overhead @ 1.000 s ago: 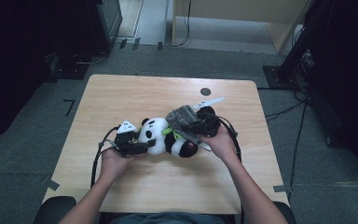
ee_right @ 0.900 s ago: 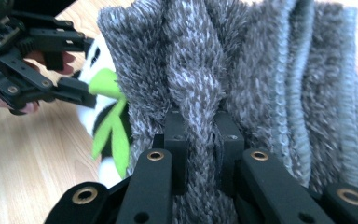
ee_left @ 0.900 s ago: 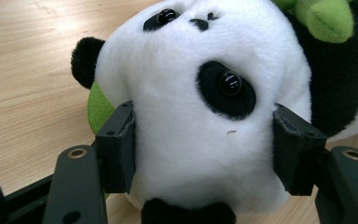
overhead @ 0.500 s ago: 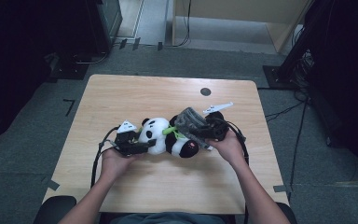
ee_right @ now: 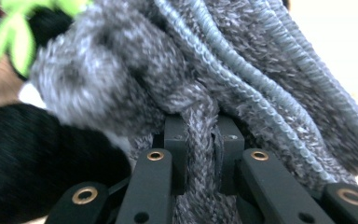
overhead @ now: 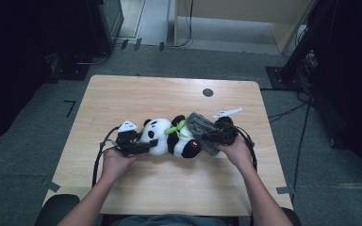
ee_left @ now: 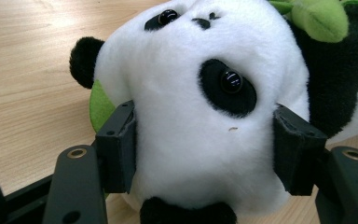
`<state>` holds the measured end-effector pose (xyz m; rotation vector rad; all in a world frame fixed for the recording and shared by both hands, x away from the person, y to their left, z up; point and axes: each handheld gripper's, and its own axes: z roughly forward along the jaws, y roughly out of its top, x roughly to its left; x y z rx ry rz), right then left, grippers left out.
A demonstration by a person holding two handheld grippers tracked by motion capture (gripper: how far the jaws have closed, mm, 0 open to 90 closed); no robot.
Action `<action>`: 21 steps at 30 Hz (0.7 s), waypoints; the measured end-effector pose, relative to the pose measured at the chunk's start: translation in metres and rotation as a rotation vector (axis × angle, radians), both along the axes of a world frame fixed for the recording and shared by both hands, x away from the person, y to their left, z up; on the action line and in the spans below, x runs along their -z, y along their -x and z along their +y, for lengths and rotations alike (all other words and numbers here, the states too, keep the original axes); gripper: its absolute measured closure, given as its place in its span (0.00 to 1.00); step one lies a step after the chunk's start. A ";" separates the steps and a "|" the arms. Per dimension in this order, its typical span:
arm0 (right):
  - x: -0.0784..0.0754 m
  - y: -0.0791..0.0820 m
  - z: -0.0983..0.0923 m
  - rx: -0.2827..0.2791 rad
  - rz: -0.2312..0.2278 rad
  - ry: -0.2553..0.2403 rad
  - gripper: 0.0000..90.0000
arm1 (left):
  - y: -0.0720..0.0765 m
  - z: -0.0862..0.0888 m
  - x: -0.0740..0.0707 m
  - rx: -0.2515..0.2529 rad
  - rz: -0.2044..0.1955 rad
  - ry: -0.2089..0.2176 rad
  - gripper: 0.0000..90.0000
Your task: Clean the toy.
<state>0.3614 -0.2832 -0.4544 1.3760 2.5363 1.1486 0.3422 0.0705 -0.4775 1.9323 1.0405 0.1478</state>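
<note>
Right now, near the middle of the high view, a plush panda (overhead: 172,137) lies on its side on the wooden table (overhead: 169,94), head toward the left of the frame and black legs toward the right. A green scarf (overhead: 176,128) sits at its neck. The left gripper (overhead: 143,146) comes in from the lower left and pinches the panda's white head; in the left gripper view its two black pads press into the fur on either side of the face (ee_left: 200,116), below one dark eye patch, with the jaws standing partly apart around the head. The right gripper (overhead: 207,135), right of centre in the high view, holds a grey knitted cloth (overhead: 201,128) that drapes over the panda's lower body. In the right gripper view, the jaws are squeezed almost together on a thick fold of the grey knit (ee_right: 200,154), with the rest of the cloth bunched across the upper frame.
</note>
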 end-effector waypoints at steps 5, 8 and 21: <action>0.010 -0.001 -0.005 0.034 0.040 0.006 0.89 | -0.001 0.000 0.000 -0.003 0.003 0.000 0.38; 0.015 -0.002 -0.005 0.038 0.052 0.030 0.89 | -0.001 -0.001 0.000 -0.005 0.001 -0.001 0.38; 0.009 -0.010 -0.030 0.162 0.088 0.011 0.89 | -0.001 -0.002 0.000 -0.007 0.004 -0.001 0.38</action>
